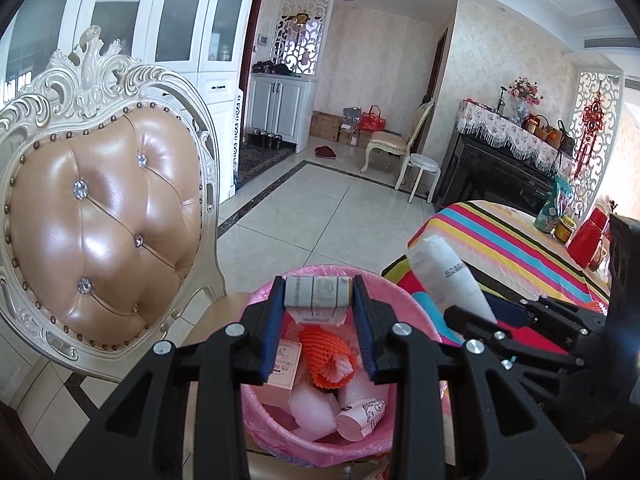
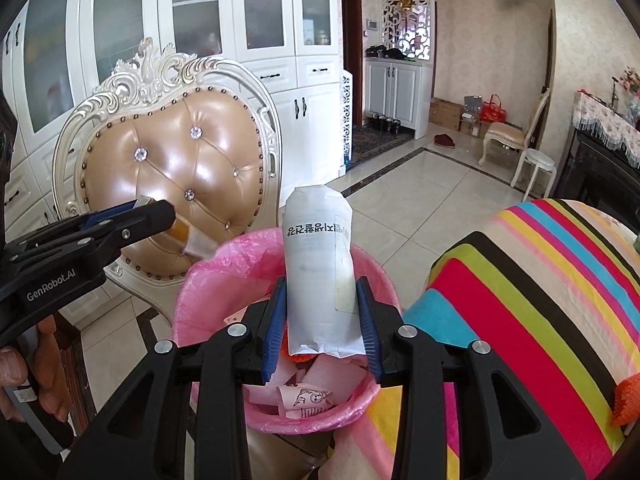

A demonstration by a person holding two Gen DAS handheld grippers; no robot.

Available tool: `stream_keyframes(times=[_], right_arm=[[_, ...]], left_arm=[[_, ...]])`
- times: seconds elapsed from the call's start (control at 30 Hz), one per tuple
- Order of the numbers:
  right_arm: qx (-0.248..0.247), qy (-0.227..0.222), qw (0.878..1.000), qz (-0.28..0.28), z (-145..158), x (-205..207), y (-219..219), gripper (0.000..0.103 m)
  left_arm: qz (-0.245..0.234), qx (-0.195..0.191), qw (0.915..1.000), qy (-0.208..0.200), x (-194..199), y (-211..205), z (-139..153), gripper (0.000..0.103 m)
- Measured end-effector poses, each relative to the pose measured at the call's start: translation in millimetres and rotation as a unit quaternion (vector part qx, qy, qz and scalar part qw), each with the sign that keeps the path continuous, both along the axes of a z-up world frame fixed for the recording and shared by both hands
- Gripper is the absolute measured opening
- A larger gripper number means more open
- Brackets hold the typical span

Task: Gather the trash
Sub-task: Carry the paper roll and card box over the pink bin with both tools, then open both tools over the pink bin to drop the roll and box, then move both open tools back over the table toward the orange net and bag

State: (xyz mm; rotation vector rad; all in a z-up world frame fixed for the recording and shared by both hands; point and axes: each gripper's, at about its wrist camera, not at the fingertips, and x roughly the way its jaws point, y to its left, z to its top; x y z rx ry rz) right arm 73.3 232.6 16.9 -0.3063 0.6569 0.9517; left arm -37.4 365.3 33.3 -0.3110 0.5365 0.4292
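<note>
**Two grippers holding trash over a pink-lined bin**

The left gripper (image 1: 319, 294) is clamping a small rolled paper packet (image 1: 318, 291) crosswise between its blue-padded fingertips (image 1: 275, 304), the roll spanning the gap from one pad to the other at the very tips. Directly beyond and below the fingers, the pink-lined trash bin (image 1: 264, 432) is sitting open, already holding an orange foam net (image 1: 326, 356), a pink carton (image 1: 286, 368), white foam pieces (image 1: 312, 408) and a printed paper cup (image 1: 360, 416). In the right wrist view the same left gripper (image 2: 160, 210) is reaching in from the left edge, the packet (image 2: 192, 240) jutting past its tips above the bin's near rim, with the person's hand (image 2: 36, 364) gripping its handle.

The right gripper (image 2: 322, 316) is pinching a white paper-wrapped bundle (image 2: 318, 264) lengthwise between its fingers (image 2: 366, 320), the bundle standing upright and extending well past the tips, printed text across its upper half. Its lower end is hanging just above the trash bin (image 2: 208, 280), which lies under and ahead of the fingers. From the left wrist view, the right gripper (image 1: 476, 320) and its bundle (image 1: 444, 276) are showing just right of the bin.

A tufted tan chair (image 1: 104, 224) is standing left of the bin; a striped tablecloth (image 2: 520, 288) is draping the table to the right of the fingers.
</note>
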Motion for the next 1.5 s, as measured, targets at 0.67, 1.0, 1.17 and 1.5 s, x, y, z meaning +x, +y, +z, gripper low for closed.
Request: stream_keyframes(times=[0.67, 1.0, 1.17, 1.5], right_arm=[[0.013, 0.003, 0.998, -0.054, -5, 23, -46, 0.055], [0.025, -0.023, 0.993, -0.113, 8, 35, -119, 0.061], [0.034, -0.039, 0.987, -0.151, 17, 45, -165, 0.062], [0.042, -0.06, 0.973, -0.218, 28, 62, -255, 0.064]], left_arm=[[0.006, -0.009, 0.9999, -0.007, 7, -13, 5, 0.055], [-0.032, -0.004, 0.9992, -0.025, 29, -61, 15, 0.062], [-0.063, -0.002, 0.9975, -0.031, 48, -98, 22, 0.063], [-0.129, 0.006, 0.9909, -0.038, 87, -175, 31, 0.066]])
